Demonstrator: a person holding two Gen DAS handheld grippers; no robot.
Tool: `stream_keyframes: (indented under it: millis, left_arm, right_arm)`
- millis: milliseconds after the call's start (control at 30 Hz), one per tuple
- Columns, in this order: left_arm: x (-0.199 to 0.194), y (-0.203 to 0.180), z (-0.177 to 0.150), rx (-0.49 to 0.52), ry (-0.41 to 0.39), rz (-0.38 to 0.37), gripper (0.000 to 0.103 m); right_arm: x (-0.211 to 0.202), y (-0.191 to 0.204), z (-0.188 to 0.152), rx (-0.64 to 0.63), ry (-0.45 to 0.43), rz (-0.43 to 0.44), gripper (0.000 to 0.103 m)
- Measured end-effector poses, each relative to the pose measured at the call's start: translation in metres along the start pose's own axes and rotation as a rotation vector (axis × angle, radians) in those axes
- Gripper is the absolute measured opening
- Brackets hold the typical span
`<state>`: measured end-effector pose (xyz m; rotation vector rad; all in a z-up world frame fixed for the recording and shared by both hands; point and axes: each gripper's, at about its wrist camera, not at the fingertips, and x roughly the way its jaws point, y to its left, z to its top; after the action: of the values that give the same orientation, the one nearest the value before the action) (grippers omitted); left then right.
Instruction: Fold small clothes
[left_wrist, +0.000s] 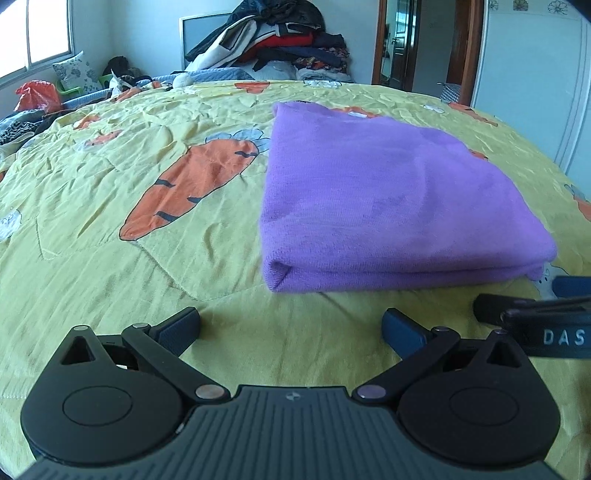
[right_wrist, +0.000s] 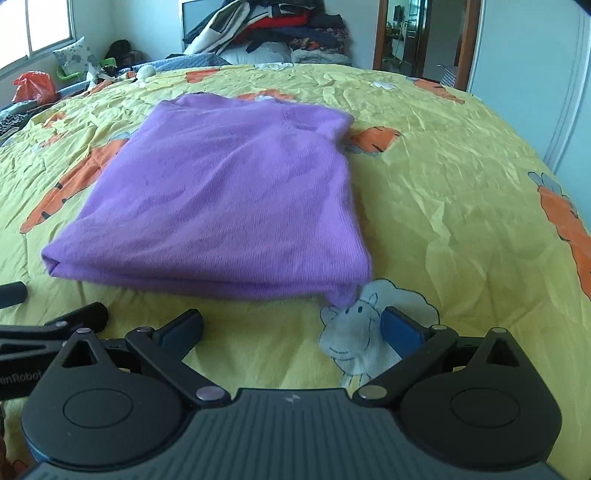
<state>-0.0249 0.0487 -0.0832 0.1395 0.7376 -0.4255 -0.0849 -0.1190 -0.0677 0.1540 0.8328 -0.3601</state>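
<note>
**Q:** Purple garment (left_wrist: 388, 199) — where does it lie, and what shape is it in?

**A:** It lies on a yellow bedspread (left_wrist: 110, 206) printed with orange carrots, folded into a flat rectangle with stacked layers showing along its near edge. One near corner pokes out a little at the lower right in the right wrist view, just above a printed sheep (right_wrist: 369, 325).

**Q:** Where are the two grippers, and are they holding anything?

**A:** Both sit low over the bedspread, just short of the garment's near edge, pointing at it side by side. The left gripper (left_wrist: 291, 328) has its fingers spread wide and holds nothing. The right gripper (right_wrist: 291, 328) is the same: fingers apart, nothing between them. Neither touches the cloth.

**Q:** What would doing this step well call for?

**A:** By my reading the fold looks nearly done. If another fold is wanted, each gripper should take a near corner, pinching every layer together, then lift both evenly so the stack does not slide. The stray corner would want tucking level first.

**Q:** Anything else around?

**A:** A heap of clothes (left_wrist: 280, 40) lies at the far end of the bed.
</note>
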Motion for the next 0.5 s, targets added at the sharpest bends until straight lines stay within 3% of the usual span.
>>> stream_keyframes:
  millis: [500]
  left_arm:
    - [0.0001, -0.0002, -0.0009, 0.020, -0.004, -0.022, 0.103]
  right_arm:
    - [0.0037, 0.0012, 0.0035, 0.003, -0.002, -0.004, 0.103]
